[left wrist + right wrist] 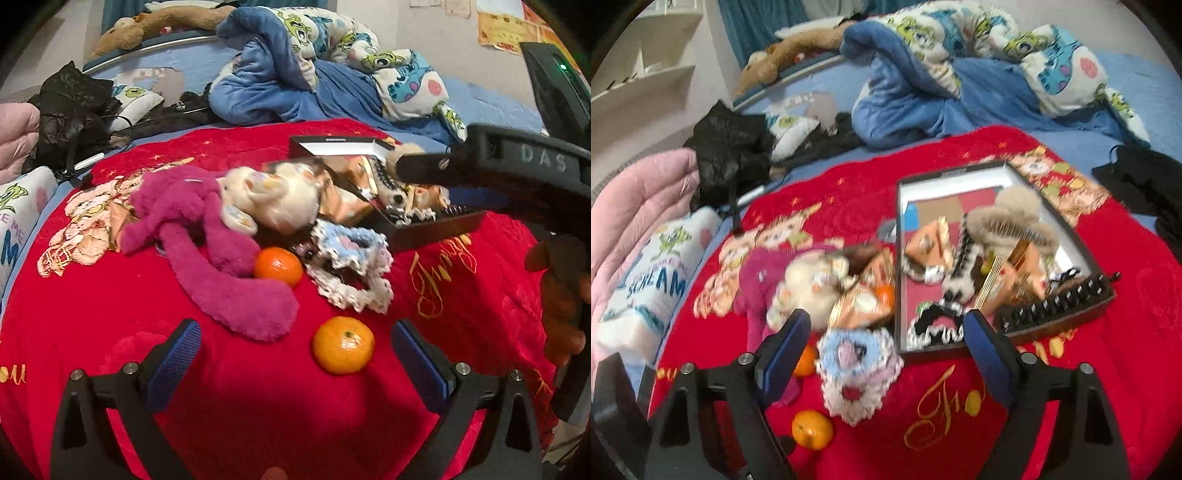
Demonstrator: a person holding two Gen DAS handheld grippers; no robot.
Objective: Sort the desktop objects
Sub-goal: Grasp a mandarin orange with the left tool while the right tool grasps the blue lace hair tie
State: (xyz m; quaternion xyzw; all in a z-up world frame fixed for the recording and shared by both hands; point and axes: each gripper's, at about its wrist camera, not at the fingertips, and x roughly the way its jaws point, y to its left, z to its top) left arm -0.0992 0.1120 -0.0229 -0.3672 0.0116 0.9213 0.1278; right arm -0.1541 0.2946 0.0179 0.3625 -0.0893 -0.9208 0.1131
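Observation:
On a red blanket point(110, 314) lie a magenta plush toy point(207, 236), a cream plush toy point(280, 199), two oranges point(343, 344) point(277, 266) and a blue-white crocheted piece point(351, 266). A black tray point(960, 177) holds hair clips, a furry clip point(1008, 214) and snack packets. My left gripper point(295, 354) is open and empty, low over the blanket, with the near orange between its fingers' line. My right gripper point(886, 347) is open and empty above the crocheted piece point(857, 373), beside the tray's near left corner. The right gripper's body point(517, 162) shows in the left wrist view.
A blue cartoon-print quilt point(314, 66) is heaped behind the blanket. A black bag point(70, 107) and pink padded cloth point(639, 206) lie to the left, a printed pillow point(653, 280) at the blanket's left edge. Dark clothing point(1145, 184) lies right of the tray.

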